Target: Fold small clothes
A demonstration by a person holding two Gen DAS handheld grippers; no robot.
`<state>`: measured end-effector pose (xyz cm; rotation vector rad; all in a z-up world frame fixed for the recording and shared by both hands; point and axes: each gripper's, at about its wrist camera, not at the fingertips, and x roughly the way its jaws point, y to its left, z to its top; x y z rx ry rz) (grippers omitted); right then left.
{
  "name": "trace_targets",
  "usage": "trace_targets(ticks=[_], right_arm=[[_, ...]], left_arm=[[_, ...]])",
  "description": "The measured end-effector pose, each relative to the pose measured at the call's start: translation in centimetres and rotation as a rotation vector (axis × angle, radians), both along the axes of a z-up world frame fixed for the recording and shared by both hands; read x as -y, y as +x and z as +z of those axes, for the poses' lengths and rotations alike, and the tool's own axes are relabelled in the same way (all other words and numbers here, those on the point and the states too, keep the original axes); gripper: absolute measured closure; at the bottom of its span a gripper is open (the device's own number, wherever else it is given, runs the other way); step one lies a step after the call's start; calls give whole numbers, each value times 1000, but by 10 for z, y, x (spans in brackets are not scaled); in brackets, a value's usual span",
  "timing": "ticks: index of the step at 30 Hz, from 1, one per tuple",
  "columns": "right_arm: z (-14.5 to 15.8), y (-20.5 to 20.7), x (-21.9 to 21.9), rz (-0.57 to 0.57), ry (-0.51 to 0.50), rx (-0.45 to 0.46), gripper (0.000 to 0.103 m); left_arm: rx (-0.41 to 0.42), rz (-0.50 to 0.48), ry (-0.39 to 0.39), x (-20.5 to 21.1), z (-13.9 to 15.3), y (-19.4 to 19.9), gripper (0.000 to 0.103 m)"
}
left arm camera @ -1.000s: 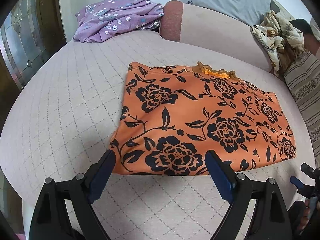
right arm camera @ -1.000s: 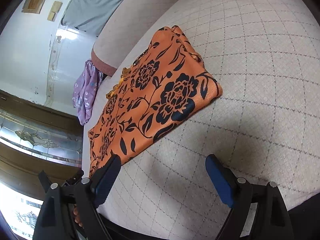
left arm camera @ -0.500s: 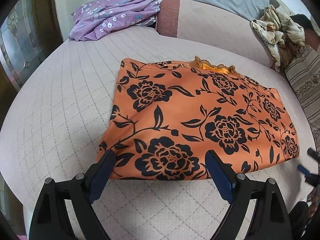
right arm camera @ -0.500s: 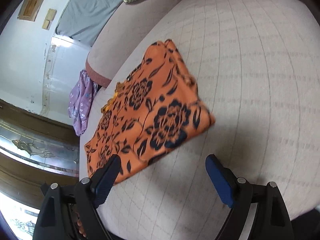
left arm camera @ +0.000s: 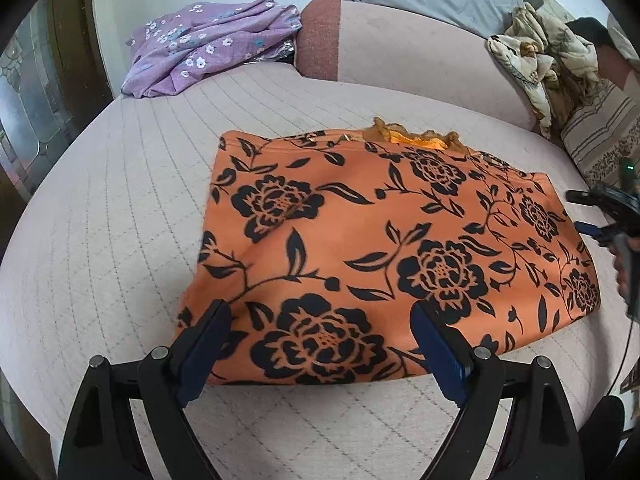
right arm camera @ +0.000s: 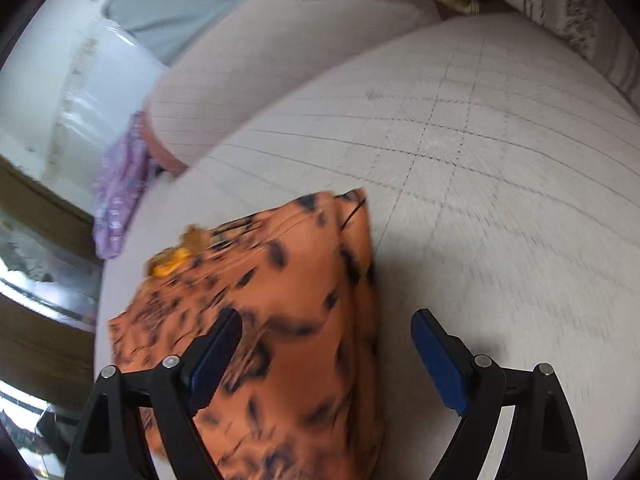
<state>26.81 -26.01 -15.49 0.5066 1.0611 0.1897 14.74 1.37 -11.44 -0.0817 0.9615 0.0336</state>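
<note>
Both tongs apart: left gripper (left arm camera: 320, 344) over cloth (left arm camera: 380, 248) hem; right gripper (right arm camera: 326, 344) over side edge; risk: pinching one layer only, fold slips.

garment (left arm camera: 360, 240): orange, black floral | cloth (left arm camera: 208, 44): purple, white flowers | bedcover (left arm camera: 100, 220): pinkish, probably quilted grid

Bare quilted mattress (left arm camera: 100, 240) flanks the orange garment (left arm camera: 360, 248); purple cloth (left arm camera: 208, 48) lies well apart
</note>
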Motion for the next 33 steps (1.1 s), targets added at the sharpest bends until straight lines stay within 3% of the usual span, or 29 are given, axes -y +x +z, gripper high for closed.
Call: trace_targets(ticks=[1, 2, 3, 4, 5, 8, 10, 12, 13, 14, 16, 19, 23, 26, 28, 30, 32, 33], right_arm=[[-5, 9, -1, 0, -2, -8, 15], [-10, 18, -4, 5, 3, -15, 22], [-15, 24, -8, 24, 15, -19, 37], [-18, 28, -15, 52, 12, -34, 77], [-19, 31, -22, 79, -18, -53, 86], [11, 27, -29, 76, -140, 37, 92], [14, 27, -25, 66, -186, 51, 92], [-19, 35, -14, 27, -227, -46, 90], [-22, 32, -5, -11, -163, -31, 82], [-20, 27, 4, -63, -96, -13, 67], [-9, 15, 13, -142, -96, 2, 46], [20, -7, 8, -137, -104, 90, 47], [50, -43, -39, 48, 39, 173, 41], [40, -70, -85, 217, 103, 161, 40], [20, -83, -98, 275, 70, 125, 40], [1, -87, -105, 274, -10, 80, 40], [-15, -89, -104, 273, -19, 57, 40], [-17, -91, -102, 267, -12, 63, 40]], left_arm=[[-2, 6, -2, -3, 0, 1, 12], [-4, 10, -5, -6, -1, 2, 12], [-7, 16, -5, -8, -2, 3, 12], [-11, 23, -4, -11, -4, 5, 12], [-13, 27, -6, -13, -5, 5, 12], [6, 40, -15, -19, -4, 2, 12], [33, 43, -32, -24, -3, -2, 12], [18, 49, -31, -29, -6, -1, 12], [11, 60, -30, -34, -6, -2, 12], [15, 71, -34, -39, -6, -3, 12], [27, 94, -43, -51, -2, -7, 12], [46, 130, -45, -69, 3, -12, 12], [69, 152, -96, -91, 9, -5, 12], [68, 127, -160, -107, 11, 24, 12], [27, 106, -189, -115, 6, 55, 13], [-19, 72, -222, -119, -2, 89, 23], [-71, 58, -216, -120, -9, 117, 48], [-98, 38, -203, -118, -12, 133, 49]])
